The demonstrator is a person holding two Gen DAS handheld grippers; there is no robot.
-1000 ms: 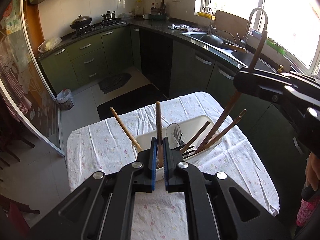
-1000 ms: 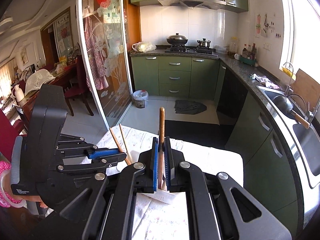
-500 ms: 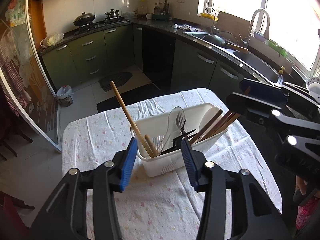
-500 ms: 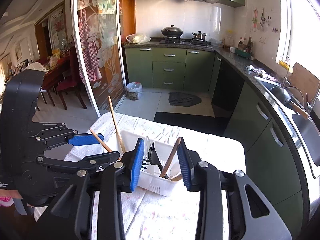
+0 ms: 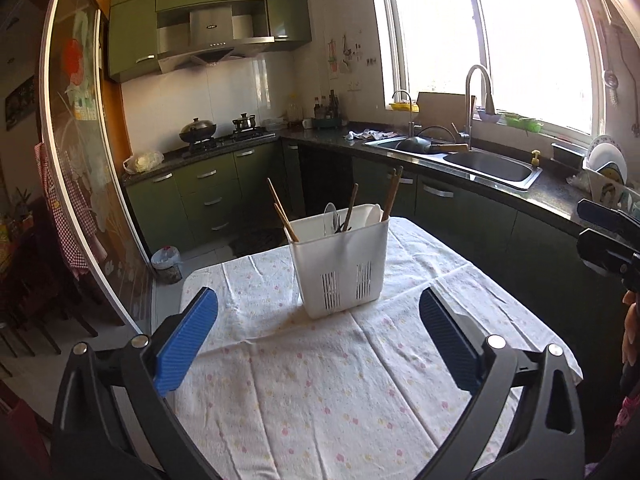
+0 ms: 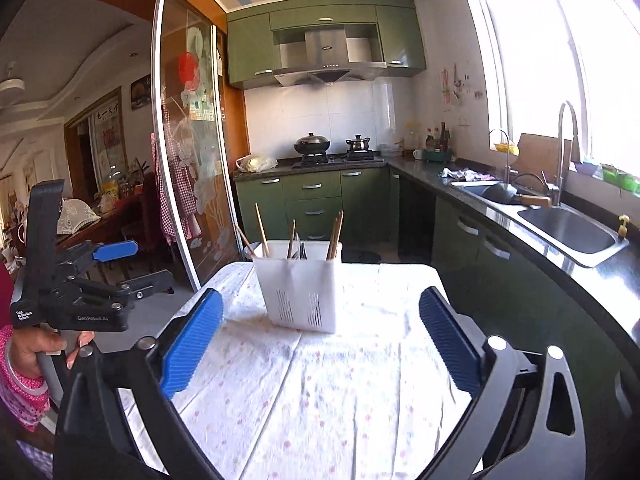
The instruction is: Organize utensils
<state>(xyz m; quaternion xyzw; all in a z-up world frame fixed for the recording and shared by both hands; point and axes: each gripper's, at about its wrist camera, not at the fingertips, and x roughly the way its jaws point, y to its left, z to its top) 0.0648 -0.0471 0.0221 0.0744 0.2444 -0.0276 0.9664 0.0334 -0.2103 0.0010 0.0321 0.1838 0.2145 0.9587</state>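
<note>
A white slotted utensil holder stands upright on the table. It holds wooden chopsticks, a spoon and dark-handled cutlery. My left gripper hangs back from the holder above the cloth. Its jaws are opening wide and nothing is between them. My right gripper is likewise drawn back, its jaws opening with nothing in them. Each gripper also shows at the edge of the other's view: the right gripper and the left gripper, which a hand holds.
The table wears a white floral cloth. A dark counter with a steel sink and tap runs along the right. A glass sliding door stands on the left, and a small bin sits on the floor beyond the table.
Both grippers, shut on wooden utensils over the holder a second ago, have let go, opened wide and pulled back. The utensils now stand in the holder.
</note>
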